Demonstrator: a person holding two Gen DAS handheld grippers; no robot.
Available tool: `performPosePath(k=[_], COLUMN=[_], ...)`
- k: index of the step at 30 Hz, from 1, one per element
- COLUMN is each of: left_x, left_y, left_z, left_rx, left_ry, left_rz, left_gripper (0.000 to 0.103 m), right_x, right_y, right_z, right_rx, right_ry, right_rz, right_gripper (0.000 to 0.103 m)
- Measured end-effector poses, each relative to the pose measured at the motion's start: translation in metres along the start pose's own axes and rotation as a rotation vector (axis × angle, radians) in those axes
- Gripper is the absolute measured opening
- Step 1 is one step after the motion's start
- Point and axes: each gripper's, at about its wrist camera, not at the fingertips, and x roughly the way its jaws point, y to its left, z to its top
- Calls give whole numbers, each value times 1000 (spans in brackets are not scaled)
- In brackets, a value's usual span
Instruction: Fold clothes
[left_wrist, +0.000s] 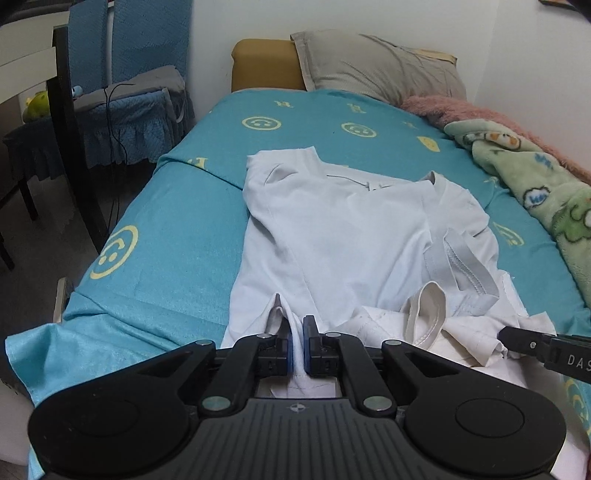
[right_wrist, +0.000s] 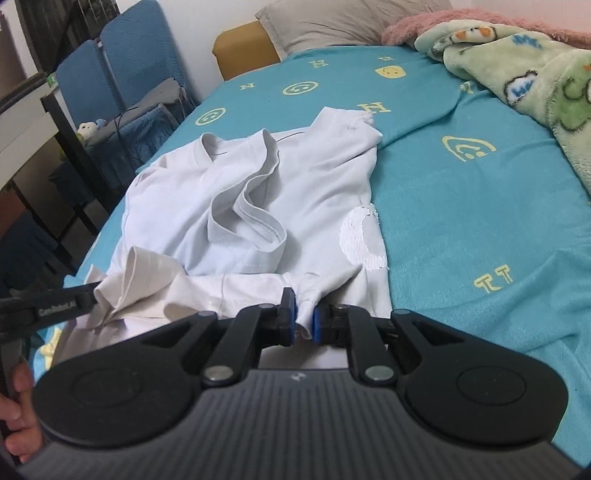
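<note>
Both grippers have their jaws pinched on the near hem of the white cotton t-shirt (left_wrist: 332, 229), left gripper (left_wrist: 295, 341) on one corner and right gripper (right_wrist: 303, 319) on the other, with the shirt lying rumpled on the bed. My worry is that each bite only holds a small tuck of fabric, so it could slip on a lift, and the bunched sleeve (right_wrist: 243, 214) on top may get folded in crooked. The teal smiley-print bedsheet (left_wrist: 166, 229) is soft and could drag along. The fuzzy green blanket (right_wrist: 535, 81) and grey pillow (left_wrist: 380, 66) crowd the far side.
</note>
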Motion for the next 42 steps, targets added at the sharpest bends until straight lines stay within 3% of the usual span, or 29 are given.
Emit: performPosePath(k=[1,2,3,4,5,6,7,10,17,23,29,34,37,42], left_x=[-3,-8,-13,-20,-29,-39,-49,-78,-137,-167,-171,-164,-156,-148], left_y=[0,-1,-1,-2,-4,-6,-8,-12,-24,-25,-29,-25,-16,13], left_z=[0,1,1,0,-1,-2,-4,-9,-23,-42,-44,-45,-43,-49], left_rx=[5,7,8,9,15,26,39,59,101,80,85,57,-24,-262], left_ry=[-3,-6,-12,-26,-49,-75,-93,-131,-204,-231,-242,-193,-92,85], left_rz=[-1,-7,-11,-9,1,11,13,0,-15,-25,-19,-32,-77,-295], left_gripper=[13,24,35,57,67,69,72,82,95,96,97,97,97,97], right_x=[-3,-6,-9,-16,-23,-31,-40,-66,-117,-137,-141,-137,-134,-129], right_y=[1,3,4,6,7,9,11,18,34,45,49,45,42,36], right_z=[1,2,2,2,2,1,0,-4,-16,-25,-29,-29,-29,-29], right_rx=[2,5,7,11,15,18,17,5,-32,-66,-67,-48,-31,11], right_ry=[0,-1,-2,-17,-36,-55,-76,-121,-200,-242,-249,-238,-226,-204], right_rz=[-6,-14,-21,-20,-18,-15,-19,-35,-56,-62,-64,-71,-75,-84], right_gripper=[14,21,34,43,63,78,82,82,82,82,82,82,82,82])
